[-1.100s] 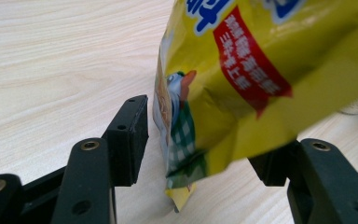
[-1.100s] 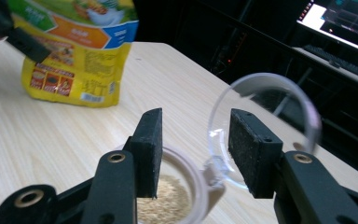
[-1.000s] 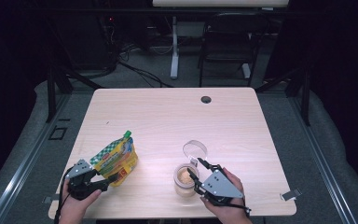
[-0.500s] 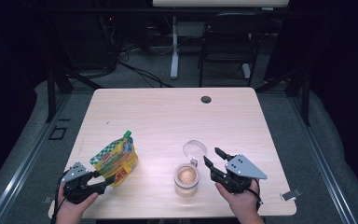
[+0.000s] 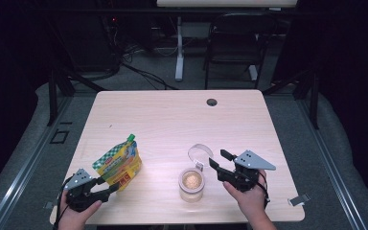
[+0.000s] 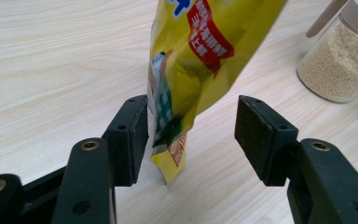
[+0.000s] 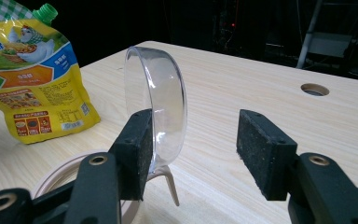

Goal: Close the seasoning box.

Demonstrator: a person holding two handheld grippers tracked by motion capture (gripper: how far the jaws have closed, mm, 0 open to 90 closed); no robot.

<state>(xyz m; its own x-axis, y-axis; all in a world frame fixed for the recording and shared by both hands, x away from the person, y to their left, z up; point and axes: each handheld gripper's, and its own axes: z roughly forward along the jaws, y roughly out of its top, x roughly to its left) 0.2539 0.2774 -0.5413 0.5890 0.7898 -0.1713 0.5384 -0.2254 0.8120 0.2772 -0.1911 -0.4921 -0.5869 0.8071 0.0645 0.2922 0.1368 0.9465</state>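
A yellow stand-up pouch (image 5: 120, 163) with a green cap leans at the table's front left. Its bottom corner (image 6: 172, 140) sits between the open jaws of my left gripper (image 5: 109, 190) (image 6: 191, 135), against the left pad with a wide gap to the right pad. A small jar of beige grains (image 5: 191, 184) (image 6: 340, 65) stands front centre, its clear hinged lid (image 5: 200, 154) (image 7: 156, 107) flipped up. My right gripper (image 5: 219, 159) (image 7: 191, 144) is just right of the jar. Its jaws have just been opening, and the lid's edge stands by the left pad, unpressed.
The light wooden table (image 5: 172, 120) has a round cable hole (image 5: 212, 102) (image 7: 314, 88) near its far edge. A chair and desk legs stand on the dark floor beyond. A small clip (image 5: 298, 200) lies near the front right corner.
My right gripper has drawn back to the right, away from the jar, and its jaws have spread wider. The left gripper and the pouch have hardly moved.
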